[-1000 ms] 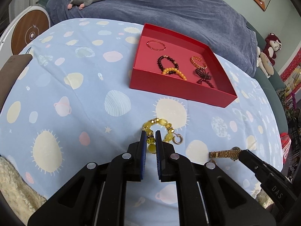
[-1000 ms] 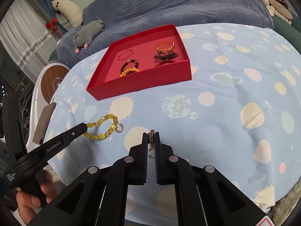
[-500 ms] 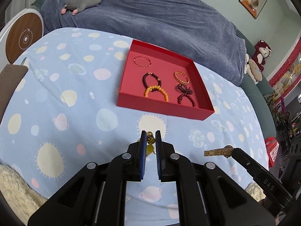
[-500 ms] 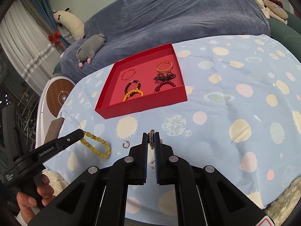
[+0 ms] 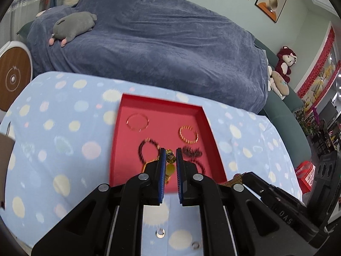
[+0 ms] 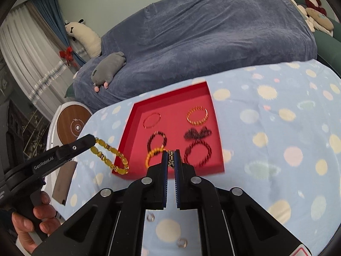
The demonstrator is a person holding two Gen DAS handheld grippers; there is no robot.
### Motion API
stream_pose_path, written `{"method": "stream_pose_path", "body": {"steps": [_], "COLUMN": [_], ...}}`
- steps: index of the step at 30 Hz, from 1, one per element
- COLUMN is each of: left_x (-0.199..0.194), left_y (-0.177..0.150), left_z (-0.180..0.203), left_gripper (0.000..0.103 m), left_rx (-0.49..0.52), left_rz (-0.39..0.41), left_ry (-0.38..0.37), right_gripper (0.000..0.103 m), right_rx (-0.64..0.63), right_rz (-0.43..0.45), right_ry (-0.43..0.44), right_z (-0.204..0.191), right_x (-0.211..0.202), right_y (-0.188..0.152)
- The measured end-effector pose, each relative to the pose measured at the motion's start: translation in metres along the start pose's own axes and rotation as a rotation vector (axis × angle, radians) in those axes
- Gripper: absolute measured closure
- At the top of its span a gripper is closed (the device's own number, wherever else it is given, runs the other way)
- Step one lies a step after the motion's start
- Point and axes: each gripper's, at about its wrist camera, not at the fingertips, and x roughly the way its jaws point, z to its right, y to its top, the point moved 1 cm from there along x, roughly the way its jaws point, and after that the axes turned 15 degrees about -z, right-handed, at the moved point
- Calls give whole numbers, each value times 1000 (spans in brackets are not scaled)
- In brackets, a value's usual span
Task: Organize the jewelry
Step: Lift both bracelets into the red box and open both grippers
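Over spotted cloth (image 6: 277, 111), "GenRobot.AI" left tongs (image 6: 92, 139) pinch yellow bracelet (image 6: 110, 159) (right tongs (image 6: 171, 159) pinch chain (image 6: 170, 160)).

Soft, even daylight; motion blur smears the tray (image 5: 119, 136) and bracelets, while fisheye distortion bends and darkens the edges.

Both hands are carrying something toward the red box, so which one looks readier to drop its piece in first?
Probably the right tool: its gold watch appears over the red box. The left tool's yellow bracelet hangs beside the box's wall.
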Motion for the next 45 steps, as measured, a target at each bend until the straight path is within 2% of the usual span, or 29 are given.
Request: {"method": "stream_pose_path", "body": {"steps": [7, 11, 19, 23, 25, 27, 28, 36, 45], "left_x": [44, 74, 118, 126, 126, 122, 121, 96, 64], "left_y": [54, 72, 83, 82, 81, 79, 79, 69, 27], "left_z": [-6, -20, -52, -61, -64, -67, -69, -72, -66], "left_gripper": [94, 94, 94, 93, 87, 67, 66, 65, 64], "left_rx": [-17, -44, -124, -145, -152, -169, -175, -180, -176], "left_rz": [-29, -69, -118, -116, -113, -98, -88, -46, -43], "left_ry": [-5, 8, 33, 32, 28, 35, 33, 29, 49], "right_gripper": [97, 97, 97, 95, 89, 89, 89, 84, 84], "right_rx": [-8, 1, -19, -29, -42, -54, -57, -30, -19], "right_rz": [-18, -45, -111, -136, -133, -130, -124, -67, -66], "right_ry": [0, -1, -33, -15, 0, 13, 21, 11, -34], "right_z": [-1, 3, 1, -2, -8, -14, -17, -9, 0], "right_x": [40, 69, 118, 134, 136, 136, 134, 98, 59], "right_y": [55, 76, 93, 95, 96, 97, 97, 77, 31]}}
